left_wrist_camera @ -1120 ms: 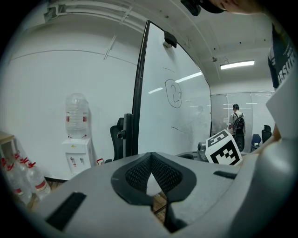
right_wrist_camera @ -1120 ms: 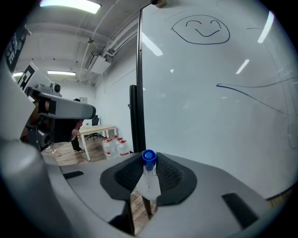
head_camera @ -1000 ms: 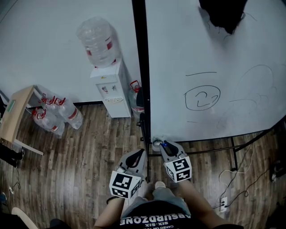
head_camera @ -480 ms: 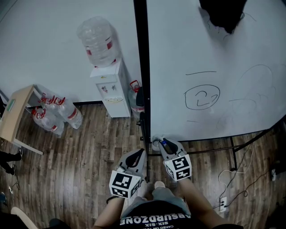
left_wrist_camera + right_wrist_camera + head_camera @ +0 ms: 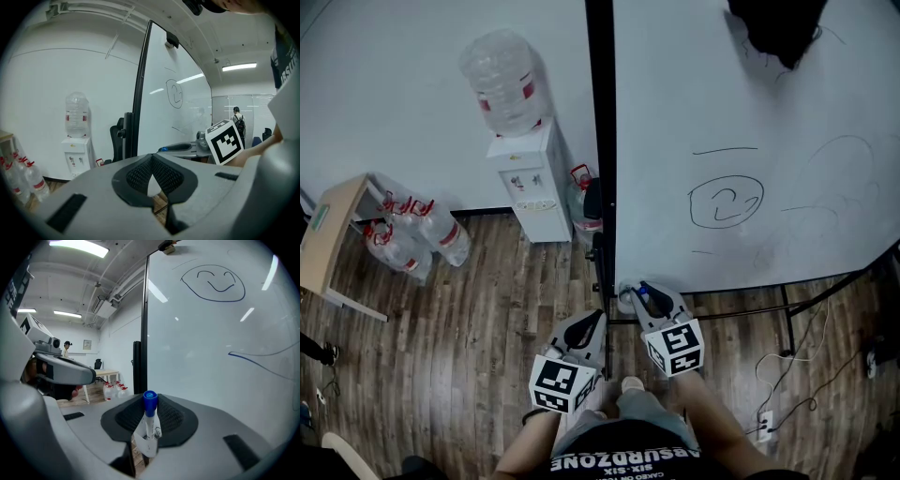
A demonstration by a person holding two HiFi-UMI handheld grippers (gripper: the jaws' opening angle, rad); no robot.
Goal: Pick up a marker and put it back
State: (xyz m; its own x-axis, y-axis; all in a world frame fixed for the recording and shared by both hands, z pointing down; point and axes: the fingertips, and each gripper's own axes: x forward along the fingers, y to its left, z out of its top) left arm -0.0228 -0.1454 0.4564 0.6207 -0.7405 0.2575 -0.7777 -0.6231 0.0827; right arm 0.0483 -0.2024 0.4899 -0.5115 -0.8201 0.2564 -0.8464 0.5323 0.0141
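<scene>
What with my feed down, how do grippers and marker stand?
Right gripper shut on marker, blue cap forward. Left gripper shut, empty. Whiteboard close by; nothing in the way.

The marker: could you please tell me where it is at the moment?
In the right gripper view the marker sits clamped in the right claw, blue cap forward, beside the whiteboard.

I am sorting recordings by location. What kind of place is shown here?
Most likely an office or meeting room: a large whiteboard with pen drawings on it, a water dispenser with spare bottles beside it, and a wood-pattern floor.
</scene>
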